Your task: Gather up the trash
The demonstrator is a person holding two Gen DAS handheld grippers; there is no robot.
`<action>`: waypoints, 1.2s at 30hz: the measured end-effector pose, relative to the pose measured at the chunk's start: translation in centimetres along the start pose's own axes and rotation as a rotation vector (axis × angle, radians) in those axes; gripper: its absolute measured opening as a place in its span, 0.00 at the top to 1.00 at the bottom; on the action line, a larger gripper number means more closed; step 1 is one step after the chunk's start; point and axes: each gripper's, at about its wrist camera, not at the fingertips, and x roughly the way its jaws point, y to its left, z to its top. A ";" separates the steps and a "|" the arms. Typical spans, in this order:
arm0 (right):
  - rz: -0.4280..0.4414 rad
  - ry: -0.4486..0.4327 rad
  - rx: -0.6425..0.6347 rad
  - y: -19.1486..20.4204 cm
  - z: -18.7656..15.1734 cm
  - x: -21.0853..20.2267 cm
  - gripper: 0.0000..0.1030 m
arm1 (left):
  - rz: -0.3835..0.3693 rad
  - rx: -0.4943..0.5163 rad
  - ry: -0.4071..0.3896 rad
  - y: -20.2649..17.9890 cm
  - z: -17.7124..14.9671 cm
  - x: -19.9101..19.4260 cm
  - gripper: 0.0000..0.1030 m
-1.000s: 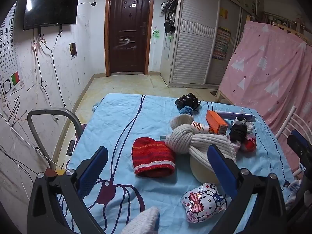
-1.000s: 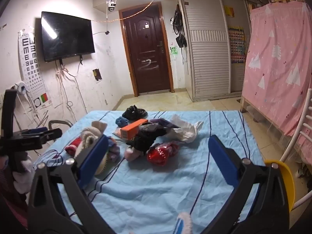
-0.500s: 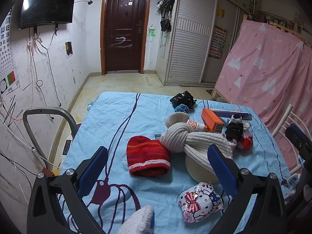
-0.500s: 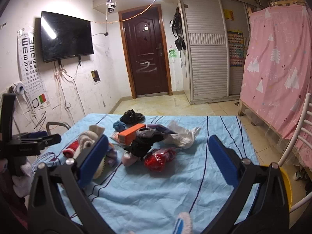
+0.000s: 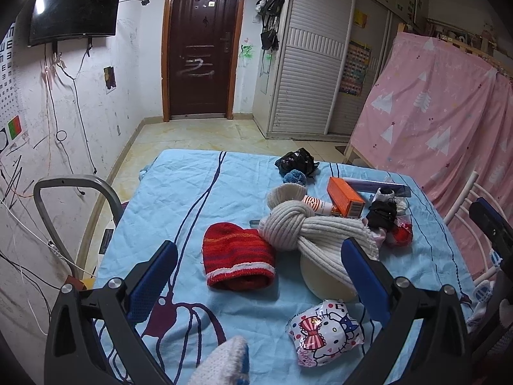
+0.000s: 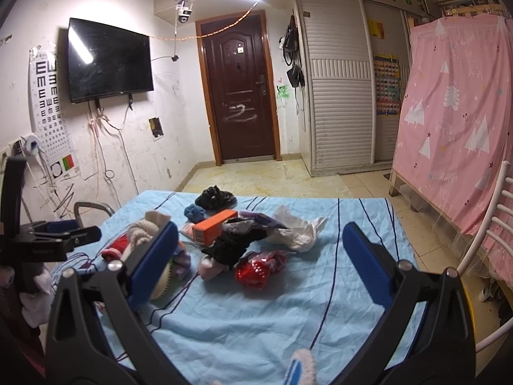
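Above the cluttered table (image 5: 179, 192), both claws (image 5: 259, 276) (image 6: 259, 256) hover open.

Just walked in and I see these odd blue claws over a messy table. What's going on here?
A person holds a two-finger gripper in each hand to collect trash from the table. Both the left gripper and right gripper are open and hold nothing. On the blue cloth lie a red hat, a knotted scarf, an orange box, a cartoon wrapper, a red wrapper and crumpled paper. Nothing is picked up yet.
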 end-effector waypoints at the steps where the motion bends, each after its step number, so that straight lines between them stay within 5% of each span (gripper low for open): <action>1: -0.002 -0.001 -0.002 0.0 0.0 0.0 0.04 | 0.001 0.002 0.000 0.0 0.0 0.0 0.10; 36: 0.003 0.008 -0.003 0.4 0.1 0.6 0.04 | -0.008 0.012 0.013 -0.3 0.0 0.2 0.10</action>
